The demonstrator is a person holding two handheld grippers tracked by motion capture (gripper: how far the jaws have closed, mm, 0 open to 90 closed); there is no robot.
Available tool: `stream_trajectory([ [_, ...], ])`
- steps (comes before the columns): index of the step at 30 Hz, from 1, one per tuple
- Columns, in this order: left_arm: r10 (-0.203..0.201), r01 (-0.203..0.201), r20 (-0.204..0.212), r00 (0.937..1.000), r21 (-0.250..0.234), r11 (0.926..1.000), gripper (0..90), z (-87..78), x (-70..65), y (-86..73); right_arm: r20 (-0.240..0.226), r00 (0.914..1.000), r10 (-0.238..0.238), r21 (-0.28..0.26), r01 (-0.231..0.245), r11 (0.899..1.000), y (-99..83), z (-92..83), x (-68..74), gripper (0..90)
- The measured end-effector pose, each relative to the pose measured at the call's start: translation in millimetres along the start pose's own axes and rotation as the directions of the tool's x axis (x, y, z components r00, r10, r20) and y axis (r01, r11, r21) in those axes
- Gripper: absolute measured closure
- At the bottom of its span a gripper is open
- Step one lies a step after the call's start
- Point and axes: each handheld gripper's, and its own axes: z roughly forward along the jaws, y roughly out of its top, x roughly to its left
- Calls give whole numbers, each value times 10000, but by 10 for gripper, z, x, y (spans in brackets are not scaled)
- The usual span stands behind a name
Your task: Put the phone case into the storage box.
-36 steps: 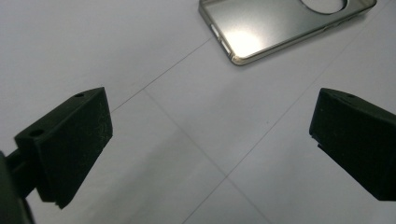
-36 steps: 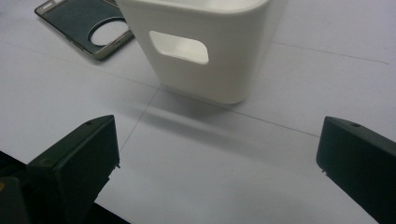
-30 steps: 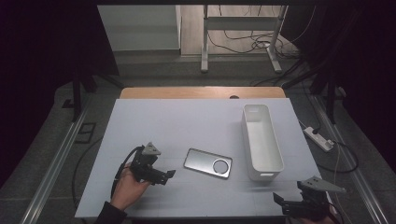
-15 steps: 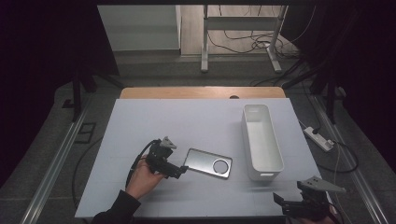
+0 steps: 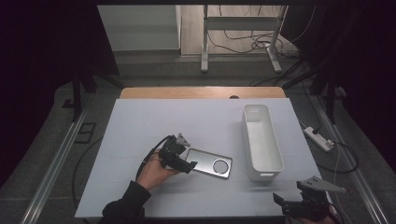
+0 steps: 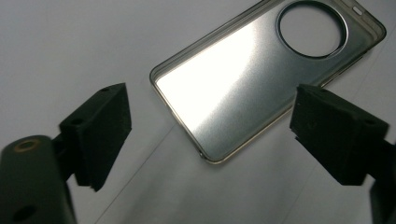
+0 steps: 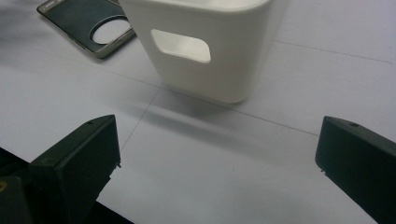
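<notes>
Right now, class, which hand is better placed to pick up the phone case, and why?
Left. Its tool is at the phone case, jaws open and closing around its end. The right tool sits at the table's near edge, past the white bin.

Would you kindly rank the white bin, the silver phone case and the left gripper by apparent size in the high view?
1. Long white plastic bin, clearly largest.
2. Silver phone case with a round cutout.
3. Left gripper; it looks close to the case in size, and sits nearer the camera, so this order is unsure.
</notes>
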Motion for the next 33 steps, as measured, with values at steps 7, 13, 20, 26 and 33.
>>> stream_trajectory([
  [7, 28, -38, 388, 9992, 243, 9997, 521, 85, -12, 73, -36, 10000, -9, 13, 9, 10000, 0, 2, 2, 4],
  [13, 4, -27, 579, 9983, 396, 9992, 726, 134, 2, 132, -84, 10000, -45, 36, 45, 10000, 1, 3, 3, 5],
  [20, -84, 28, 745, 9972, 751, 9972, 888, 215, 11, 191, -116, 9999, -30, 72, 31, 10000, 2, 3, 0, 6],
  [26, 834, -860, 282, 9961, 1074, 9905, 888, 237, 26, 146, -178, 9998, -55, 45, 56, 10000, 0, 2, 1, 6],
  [33, 369, -422, 525, 9979, 1042, 9937, 889, 256, 59, 54, -167, 9998, -55, 78, 56, 10000, 2, 3, 0, 6],
])
